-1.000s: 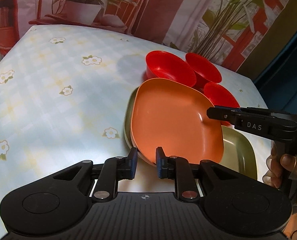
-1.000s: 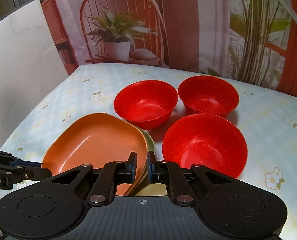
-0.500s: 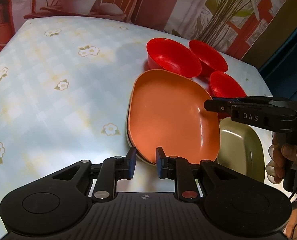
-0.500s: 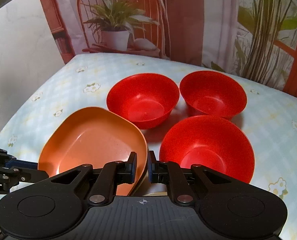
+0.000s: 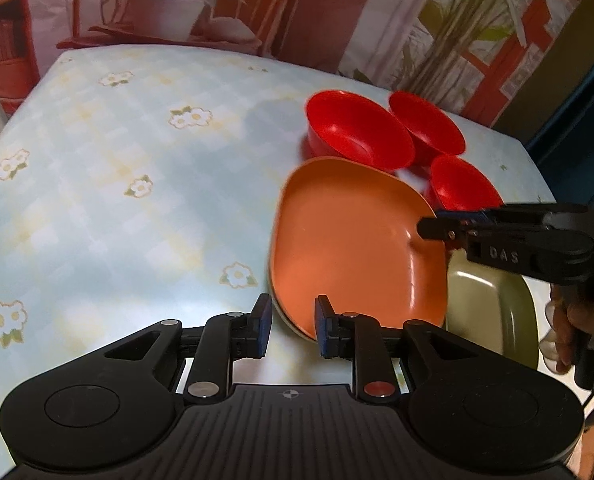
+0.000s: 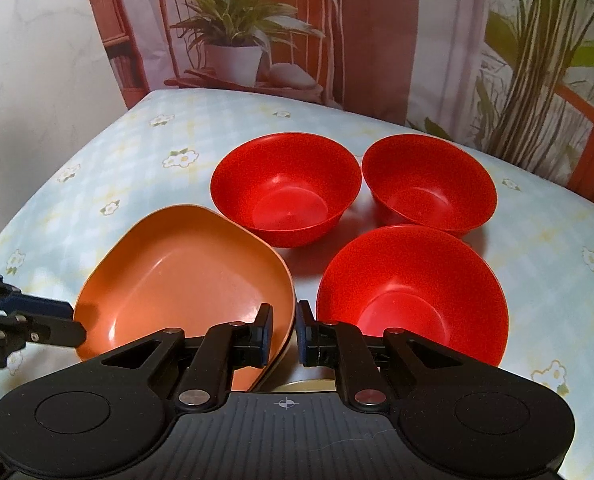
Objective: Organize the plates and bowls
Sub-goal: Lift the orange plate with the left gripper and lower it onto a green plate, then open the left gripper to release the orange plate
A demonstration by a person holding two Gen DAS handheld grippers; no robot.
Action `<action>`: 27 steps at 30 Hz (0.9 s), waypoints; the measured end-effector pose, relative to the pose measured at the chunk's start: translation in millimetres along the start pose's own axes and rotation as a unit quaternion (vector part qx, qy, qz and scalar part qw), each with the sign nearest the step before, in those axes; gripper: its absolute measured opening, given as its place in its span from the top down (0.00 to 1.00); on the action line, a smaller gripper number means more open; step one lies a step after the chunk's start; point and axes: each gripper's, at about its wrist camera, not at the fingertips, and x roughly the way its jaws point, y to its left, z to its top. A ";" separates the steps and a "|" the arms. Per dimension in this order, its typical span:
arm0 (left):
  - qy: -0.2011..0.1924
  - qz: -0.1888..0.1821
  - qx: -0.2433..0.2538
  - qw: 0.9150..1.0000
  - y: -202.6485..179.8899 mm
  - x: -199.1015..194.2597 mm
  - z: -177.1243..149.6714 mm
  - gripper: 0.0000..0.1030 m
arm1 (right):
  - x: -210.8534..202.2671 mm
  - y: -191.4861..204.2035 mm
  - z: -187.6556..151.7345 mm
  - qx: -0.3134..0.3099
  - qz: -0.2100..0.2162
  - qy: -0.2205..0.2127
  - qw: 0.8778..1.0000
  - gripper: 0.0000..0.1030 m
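Right beside the three red bowls [image 6: 409, 304], which weren't nested yet, the orange plate [image 6: 185, 276] sat stacked, both the left gripper [image 5: 290, 326] and right gripper [image 6: 284, 330] easing open around its rim.

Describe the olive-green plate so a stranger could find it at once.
On the flowered tablecloth, find the three red bowls, then the orange plate nearer the camera. The olive-green plate lies beside it on the right, the only dull green dish.
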 end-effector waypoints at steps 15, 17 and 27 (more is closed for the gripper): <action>-0.017 0.022 -0.015 1.000 13.1 9.8 8.7 0.76 | 9.0 -6.1 10.4 0.019 -0.006 -0.018 1.000 0.97; -0.016 0.022 -0.015 1.000 13.1 11.4 9.3 0.76 | 9.9 -5.9 11.0 0.018 -0.006 -0.016 1.000 0.97; -0.027 0.029 0.007 0.999 6.0 5.6 10.1 0.76 | 5.7 -4.5 9.8 0.023 -0.007 -0.020 1.000 0.95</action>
